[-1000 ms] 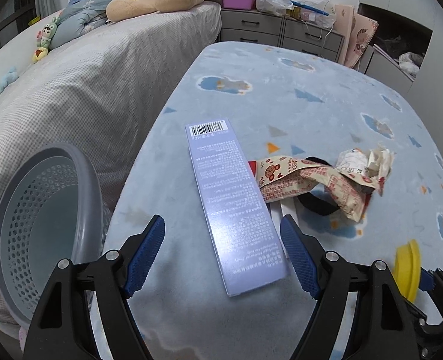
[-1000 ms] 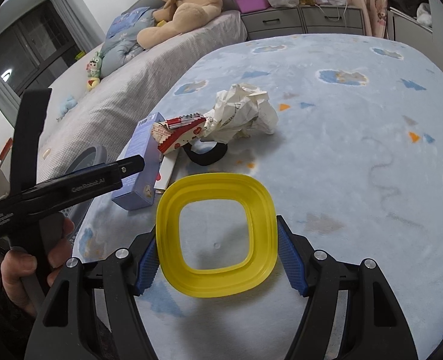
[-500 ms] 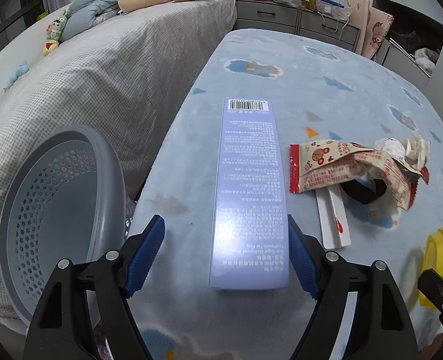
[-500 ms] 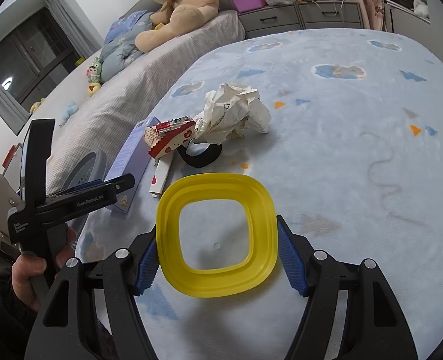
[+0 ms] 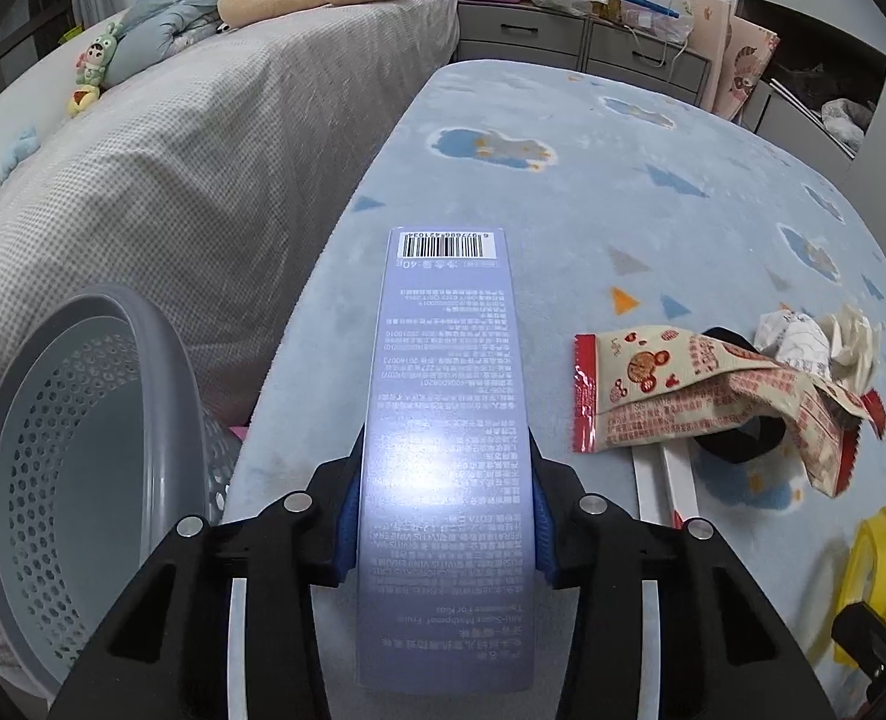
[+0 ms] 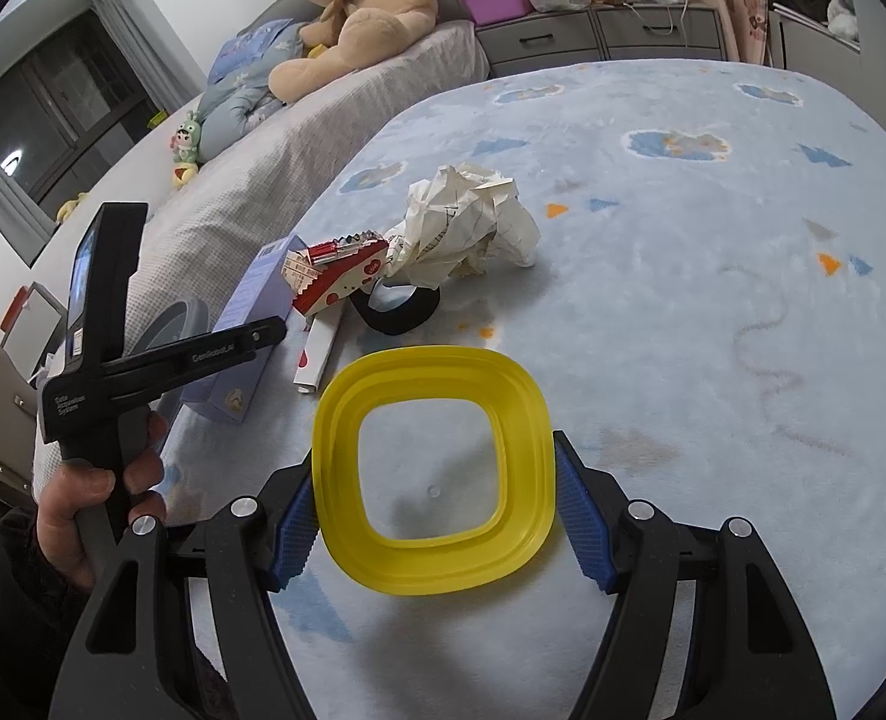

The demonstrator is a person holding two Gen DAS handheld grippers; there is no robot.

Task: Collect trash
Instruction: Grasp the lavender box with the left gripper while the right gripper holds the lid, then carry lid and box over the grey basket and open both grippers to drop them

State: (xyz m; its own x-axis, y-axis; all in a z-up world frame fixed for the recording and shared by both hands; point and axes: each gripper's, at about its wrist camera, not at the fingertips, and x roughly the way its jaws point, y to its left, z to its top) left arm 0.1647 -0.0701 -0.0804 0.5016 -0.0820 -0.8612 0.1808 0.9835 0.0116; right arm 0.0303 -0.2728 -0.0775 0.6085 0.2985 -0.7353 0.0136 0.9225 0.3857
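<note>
My left gripper (image 5: 445,516) is shut on a long lavender carton (image 5: 445,396) with a barcode at its far end, lying on the blue rug. It also shows in the right wrist view (image 6: 245,324). My right gripper (image 6: 431,510) is shut on a yellow square plastic ring (image 6: 431,462) just above the rug. A red-and-cream snack wrapper (image 5: 682,396), a crumpled white paper (image 6: 460,222), a black band (image 6: 395,312) and a white stick pack (image 6: 317,354) lie between the two grippers.
A grey perforated basket (image 5: 71,456) stands off the rug's left edge beside the carton. A grey bed (image 5: 173,138) with a teddy bear (image 6: 353,6) runs along the left. Drawers (image 5: 562,42) with bags stand at the back.
My left gripper moved forward over the lavender carton and closed on its near half. My right gripper kept holding the yellow ring in place.
</note>
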